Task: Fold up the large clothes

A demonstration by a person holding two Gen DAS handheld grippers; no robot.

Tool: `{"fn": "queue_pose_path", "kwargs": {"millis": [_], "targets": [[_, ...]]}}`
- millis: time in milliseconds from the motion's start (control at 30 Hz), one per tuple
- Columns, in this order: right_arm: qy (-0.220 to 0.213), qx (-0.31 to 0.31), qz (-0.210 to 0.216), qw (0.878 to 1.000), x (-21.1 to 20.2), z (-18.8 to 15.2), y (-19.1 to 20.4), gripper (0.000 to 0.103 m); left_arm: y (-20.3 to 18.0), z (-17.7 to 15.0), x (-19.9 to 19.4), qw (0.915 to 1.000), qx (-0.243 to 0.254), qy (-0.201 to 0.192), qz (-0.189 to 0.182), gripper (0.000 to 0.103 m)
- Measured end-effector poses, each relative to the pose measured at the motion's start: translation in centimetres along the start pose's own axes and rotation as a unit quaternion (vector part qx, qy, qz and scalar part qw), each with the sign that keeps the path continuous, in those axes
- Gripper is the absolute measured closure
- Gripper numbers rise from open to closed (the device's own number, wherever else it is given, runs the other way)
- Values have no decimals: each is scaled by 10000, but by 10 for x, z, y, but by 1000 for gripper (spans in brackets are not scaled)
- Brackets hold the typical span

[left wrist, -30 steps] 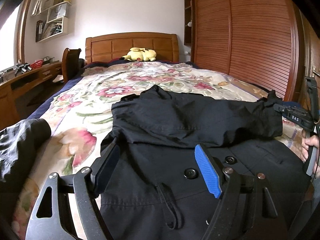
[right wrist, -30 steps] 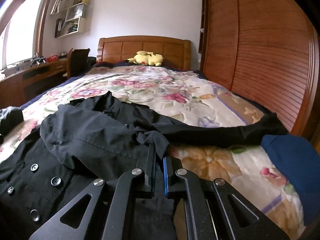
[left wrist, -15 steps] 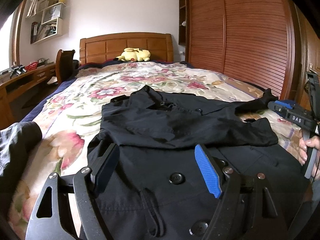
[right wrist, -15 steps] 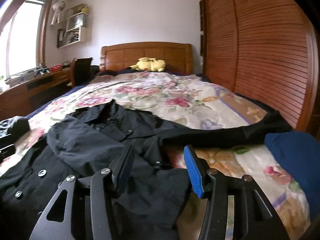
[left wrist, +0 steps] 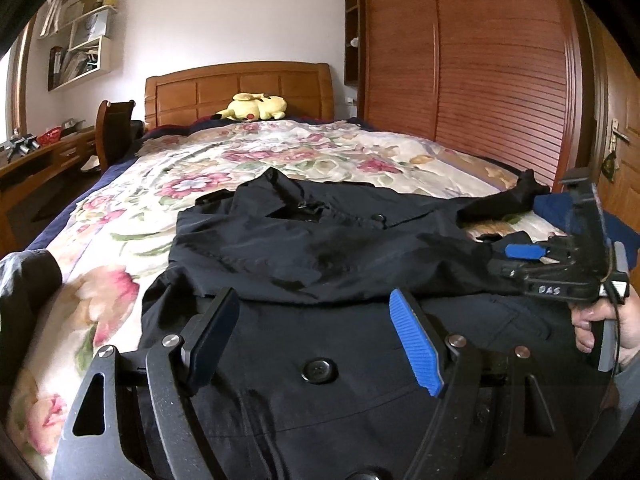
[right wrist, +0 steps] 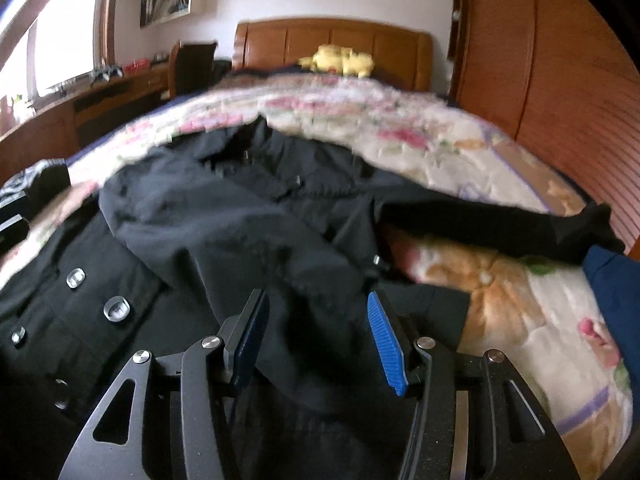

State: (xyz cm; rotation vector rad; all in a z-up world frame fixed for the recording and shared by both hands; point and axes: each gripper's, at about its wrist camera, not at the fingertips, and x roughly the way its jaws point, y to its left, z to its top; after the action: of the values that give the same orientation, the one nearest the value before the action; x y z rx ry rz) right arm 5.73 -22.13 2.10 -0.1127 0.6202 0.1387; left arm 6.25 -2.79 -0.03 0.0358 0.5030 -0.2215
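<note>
A large black buttoned coat [left wrist: 320, 256] lies spread on the floral bed [left wrist: 248, 160]. One sleeve is folded across its chest; the other sleeve [right wrist: 500, 224] stretches out to the right. My left gripper [left wrist: 312, 336] is open and empty, low over the coat's front near a button [left wrist: 318, 370]. My right gripper [right wrist: 316, 332] is open and empty over the folded sleeve's end. It also shows in the left wrist view [left wrist: 520, 256], at the coat's right side. The right wrist view is motion-blurred.
A yellow plush toy [left wrist: 252, 106] lies at the wooden headboard. A wooden wardrobe [left wrist: 480, 80] runs along the bed's right side. A desk and chair [left wrist: 112, 132] stand on the left. A blue cloth [right wrist: 616, 280] lies at the right edge, dark clothing [left wrist: 24, 280] at the left.
My right gripper opened and let go of the coat sleeve it held, leaving it folded across the chest. My left gripper stayed open and shifted slightly.
</note>
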Motion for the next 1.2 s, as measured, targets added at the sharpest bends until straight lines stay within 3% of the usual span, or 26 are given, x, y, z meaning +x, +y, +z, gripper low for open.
{"fn": "queue_pose_path", "kwargs": {"millis": [133,300,500,733,867,1033,1200], "targets": [[429,-1,-59,9991,18,-1,-5,50,-6,-1,4,9999,90,41,36,24],[123,-96,-171,9997,3,6,0,50,-8,-1,5,9999,108,47,44,24],[-126,-230,195,9995,7,25,25,50,-9,1,6,10000,58,43,-16,24],[612,-695,417,9948,59,25,34,50,-7,5,11,9999,22,68,-92,24],[753,-684,607,9930,74,24,25,50,-6,8,14,9999,23,62,-117,24],[553,-567,774,9938,62,21,7,50,-6,12,19,9999,11,39,-124,24],[255,-462,276,9982,39,30,-42,50,-11,14,23,9999,162,-3,-58,24]]}}
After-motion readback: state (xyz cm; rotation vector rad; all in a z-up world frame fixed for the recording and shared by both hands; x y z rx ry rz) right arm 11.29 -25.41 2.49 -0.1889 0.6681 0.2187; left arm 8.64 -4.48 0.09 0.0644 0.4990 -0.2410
